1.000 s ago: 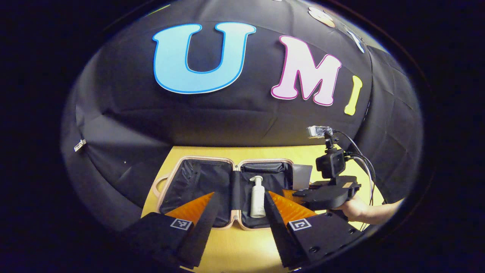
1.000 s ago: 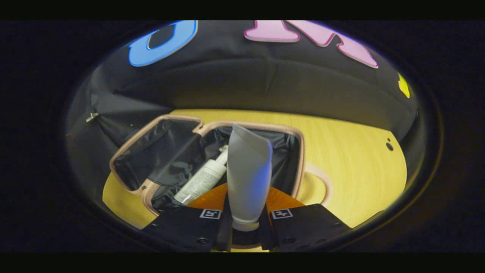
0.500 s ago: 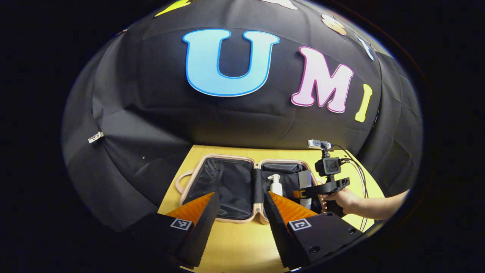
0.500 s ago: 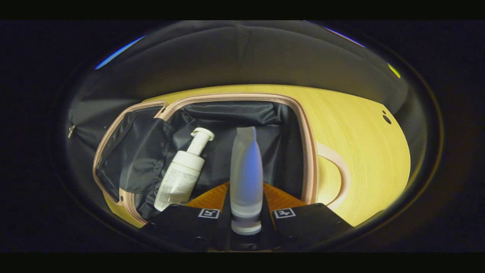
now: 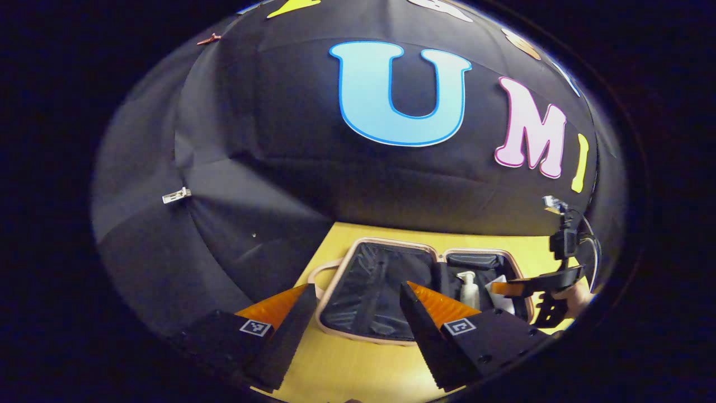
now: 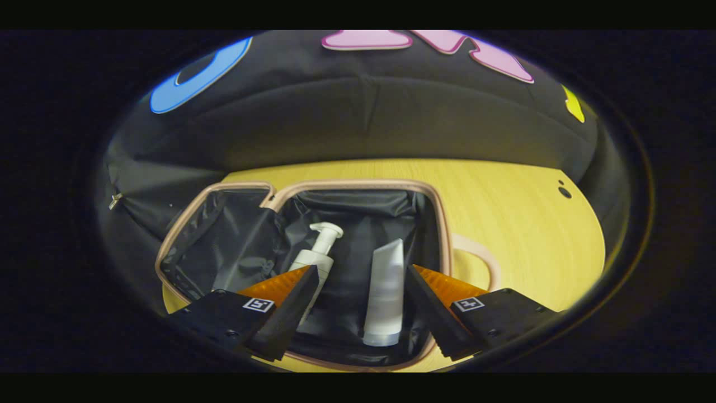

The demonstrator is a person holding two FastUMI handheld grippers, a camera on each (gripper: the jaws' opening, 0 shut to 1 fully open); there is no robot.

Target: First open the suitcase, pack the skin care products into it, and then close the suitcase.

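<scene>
Item: small hard-shell suitcase point(image 6: 444, 235) with pinkish rim and dark lining, laid open flat on a yellow wooden table point(image 6: 514, 196), both halves side by side. Contents, as seen in the right gripper view: a white pump bottle point(image 6: 313, 263) and a grey squeeze tube point(image 6: 386, 291), lying lengthwise and near each other in the half beside the looped handle point(image 6: 481, 260), which rests on the table; the other half point(image 6: 218, 240) is seen empty. Right gripper point(image 6: 361, 299): jaws spread wide, nothing held, fingers straddling the tube with a gap showing on each side. Left gripper point(image 5: 352, 313): jaws likewise wide and empty, held over the table's near edge in front of the suitcase point(image 5: 386, 280); in this view the right gripper point(image 5: 512, 288) and the hand point(image 5: 579, 296) carrying it are seen at the far half. Stage is judged as release of the tube; whether further skin care products remain cannot be told. For a clean finish, the open fingers are best drawn straight up and back so the tube is not dragged or the bottle nudged. Closing is judged to call for the empty half to be lifted at its outer rim and folded over the hinge, with both products kept clear of the rim so that nothing is pinched.
</scene>
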